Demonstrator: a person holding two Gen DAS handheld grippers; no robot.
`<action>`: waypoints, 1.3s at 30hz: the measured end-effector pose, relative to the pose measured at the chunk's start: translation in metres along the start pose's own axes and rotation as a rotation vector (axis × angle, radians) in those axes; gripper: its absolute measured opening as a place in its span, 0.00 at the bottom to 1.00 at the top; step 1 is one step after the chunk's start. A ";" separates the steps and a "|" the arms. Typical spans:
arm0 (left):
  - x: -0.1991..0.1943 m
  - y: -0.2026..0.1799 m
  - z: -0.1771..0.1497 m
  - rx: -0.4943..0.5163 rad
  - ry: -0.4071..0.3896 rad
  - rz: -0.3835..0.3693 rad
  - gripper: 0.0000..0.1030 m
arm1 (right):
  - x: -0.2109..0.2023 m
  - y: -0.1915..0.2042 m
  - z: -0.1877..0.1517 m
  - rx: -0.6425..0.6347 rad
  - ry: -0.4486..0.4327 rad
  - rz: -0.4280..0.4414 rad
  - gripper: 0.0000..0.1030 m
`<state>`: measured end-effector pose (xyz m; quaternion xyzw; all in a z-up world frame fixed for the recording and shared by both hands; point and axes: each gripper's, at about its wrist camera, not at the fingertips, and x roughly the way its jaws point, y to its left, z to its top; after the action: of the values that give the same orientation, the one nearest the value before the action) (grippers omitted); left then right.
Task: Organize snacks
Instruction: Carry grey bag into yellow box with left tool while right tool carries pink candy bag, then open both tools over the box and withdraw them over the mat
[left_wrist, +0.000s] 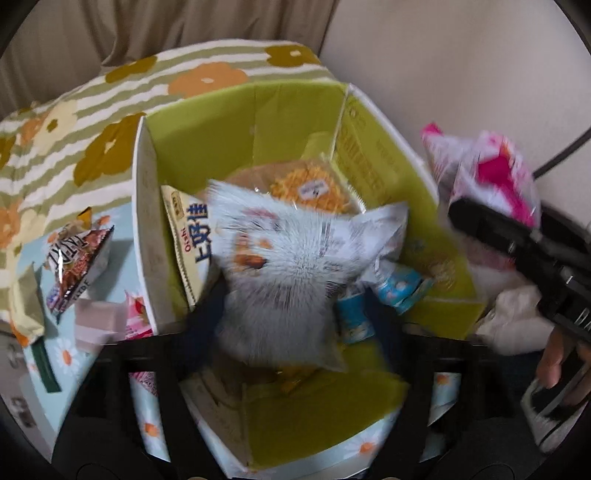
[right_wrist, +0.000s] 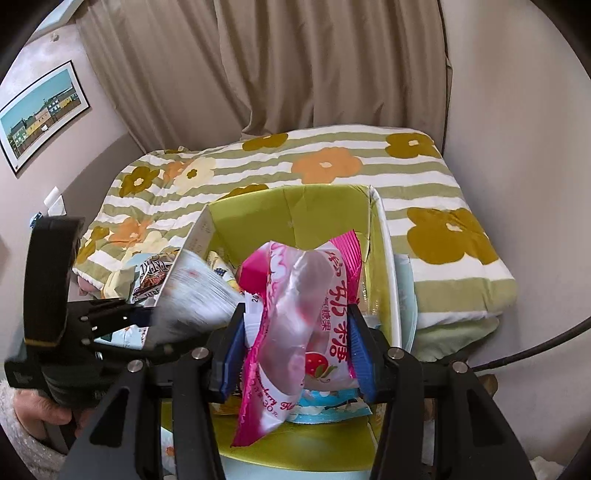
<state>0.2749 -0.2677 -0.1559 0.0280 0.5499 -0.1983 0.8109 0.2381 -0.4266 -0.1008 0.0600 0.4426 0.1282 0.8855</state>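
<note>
A green-lined cardboard box (left_wrist: 144, 221) stands open below my left gripper (left_wrist: 291, 314). The left jaws stand wide, and a blurred white snack bag (left_wrist: 288, 266) hangs loose between them over the box, with no pad pressing on it. Inside the box lie a yellow Oishi bag (left_wrist: 188, 243), an orange pack (left_wrist: 310, 184) and blue packets (left_wrist: 399, 288). My right gripper (right_wrist: 295, 354) is shut on a pink strawberry candy bag (right_wrist: 317, 295), its blue pads (right_wrist: 231, 354) squeezing it above the box's near right corner (right_wrist: 388, 258).
A dark brown snack bag (left_wrist: 74, 266) and other packets lie left of the box on a daisy-print cloth (left_wrist: 66, 354). A striped floral quilt (right_wrist: 443, 184) is behind the box, backed by beige curtains (right_wrist: 295, 74). A wall closes the right side.
</note>
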 end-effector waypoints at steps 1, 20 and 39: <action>0.000 -0.001 -0.002 0.007 -0.006 0.013 1.00 | 0.002 -0.002 0.001 0.003 0.001 0.002 0.45; -0.030 0.034 -0.008 -0.049 -0.074 0.046 1.00 | 0.028 -0.003 -0.010 -0.006 0.083 0.025 0.57; -0.066 0.046 -0.052 -0.134 -0.133 0.117 1.00 | 0.003 0.014 -0.034 -0.089 0.018 0.016 1.00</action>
<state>0.2246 -0.1928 -0.1248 -0.0073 0.5042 -0.1147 0.8559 0.2096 -0.4128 -0.1204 0.0231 0.4440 0.1552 0.8822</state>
